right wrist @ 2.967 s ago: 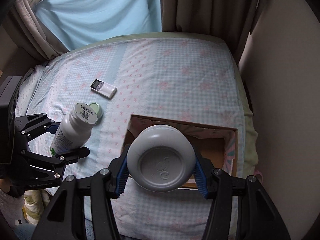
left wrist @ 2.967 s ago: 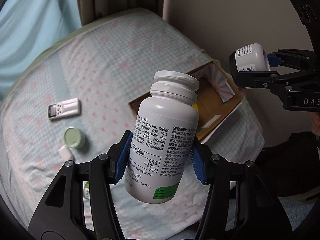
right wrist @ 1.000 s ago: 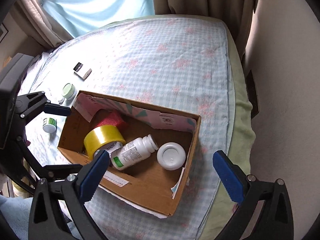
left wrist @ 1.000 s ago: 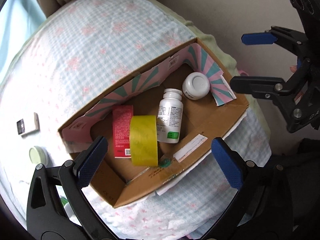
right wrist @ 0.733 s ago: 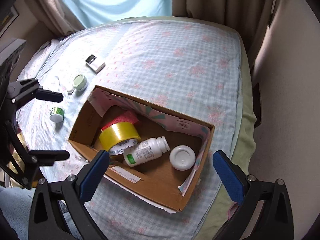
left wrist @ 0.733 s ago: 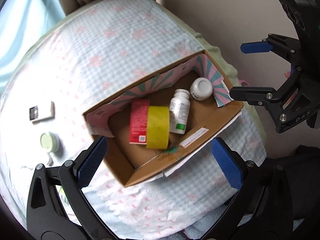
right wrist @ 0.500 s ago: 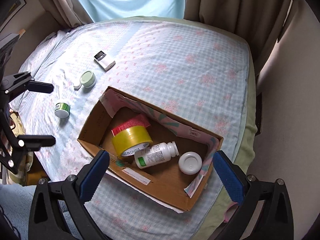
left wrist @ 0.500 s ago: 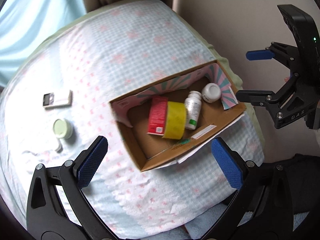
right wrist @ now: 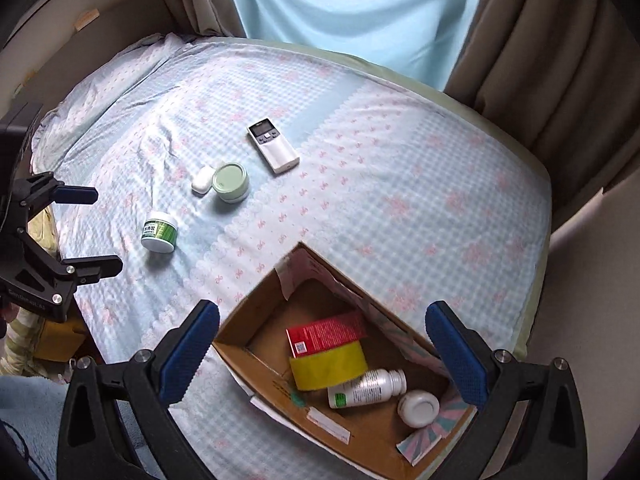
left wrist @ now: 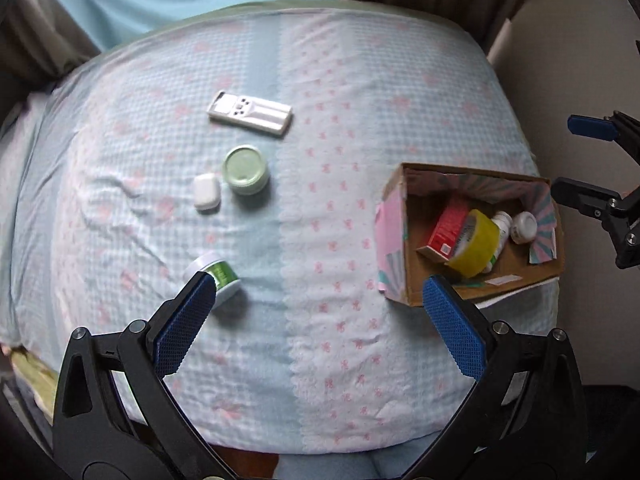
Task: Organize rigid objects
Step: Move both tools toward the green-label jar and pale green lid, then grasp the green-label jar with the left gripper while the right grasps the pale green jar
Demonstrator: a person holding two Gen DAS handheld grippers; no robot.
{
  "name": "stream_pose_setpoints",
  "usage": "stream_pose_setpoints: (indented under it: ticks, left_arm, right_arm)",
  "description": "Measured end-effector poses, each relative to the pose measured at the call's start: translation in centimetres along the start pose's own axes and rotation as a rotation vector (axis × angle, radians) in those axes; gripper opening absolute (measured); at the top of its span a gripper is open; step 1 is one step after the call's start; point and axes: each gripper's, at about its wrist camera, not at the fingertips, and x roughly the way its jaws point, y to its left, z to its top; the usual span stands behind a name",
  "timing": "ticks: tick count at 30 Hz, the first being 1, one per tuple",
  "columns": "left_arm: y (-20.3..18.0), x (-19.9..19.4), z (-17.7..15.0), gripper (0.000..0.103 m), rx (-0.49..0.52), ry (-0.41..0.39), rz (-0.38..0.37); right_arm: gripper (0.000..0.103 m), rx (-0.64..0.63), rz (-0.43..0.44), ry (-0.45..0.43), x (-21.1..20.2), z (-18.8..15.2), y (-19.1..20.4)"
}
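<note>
A cardboard box (left wrist: 412,280) (right wrist: 248,322) sits at the bed's right edge. It holds a red carton (right wrist: 326,333), a yellow tape roll (right wrist: 328,365), a white pill bottle (right wrist: 366,389) and a white round jar (right wrist: 418,408). On the bed lie a white remote (left wrist: 250,113) (right wrist: 273,151), a pale green tin (left wrist: 245,170) (right wrist: 230,182), a small white case (left wrist: 206,191) (right wrist: 201,179) and a green-labelled jar (left wrist: 218,278) (right wrist: 159,232). My left gripper (left wrist: 320,320) is open above the bed, its left finger beside the green-labelled jar. My right gripper (right wrist: 324,356) is open above the box.
The bed has a blue checked sheet (left wrist: 328,80) with pink flowers. Curtains (right wrist: 540,40) and a blue drape (right wrist: 352,4) stand behind it. A wall (left wrist: 580,60) lies right of the box.
Both grippers let go of the pill bottle and white jar, which now lie in the box. Both have pulled back and swung left, bringing the loose items on the bed into view.
</note>
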Motion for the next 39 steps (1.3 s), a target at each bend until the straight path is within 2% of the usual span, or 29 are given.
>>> stream_pose_setpoints:
  ticks: [3,7,10,13,20,28,32,34,39]
  left_arm:
    - [3.6,0.6,-1.1,0.103,-0.120,-0.004,0.045]
    - [8.5,1.8,-2.9,0.103,-0.316,-0.012,0.091]
    - [11.7,3.2,-4.1,0.103,-0.450,0.002,0.088]
    - [13.7,4.9,-5.0,0.103,-0.531,0.026,0.075]
    - [16.0,10.6,-5.8,0.103,-0.664,0.089,0.017]
    - [17.8,16.7,-6.8,0.103,-0.815,0.156,-0.017]
    - [18.2,19.3,-6.6,0.102,-0.851,0.184,-0.017]
    - [18.2,20.3,-6.3,0.099,-0.854,0.198,-0.014]
    - [18.0,22.3,-5.9,0.095,-0.857,0.215,-0.001]
  right_arm:
    - [0.103,0.000,0.049,0.023,1.9,2.7,1.7]
    - [0.103,-0.014,0.073,0.053,4.6,5.8,4.2]
    - [0.103,-0.025,0.095,0.072,6.8,8.0,5.8]
    - [0.103,-0.032,0.117,0.102,9.5,10.1,7.1]
    - [0.103,-0.072,0.144,0.223,17.7,14.2,10.0]
    - [0.103,-0.167,0.128,0.357,26.6,16.4,13.9]
    - [0.103,-0.209,0.117,0.411,30.6,16.9,15.0]
    - [0.103,-0.220,0.114,0.433,32.2,17.0,15.2]
    - [0.102,-0.229,0.114,0.458,34.9,17.0,15.7]
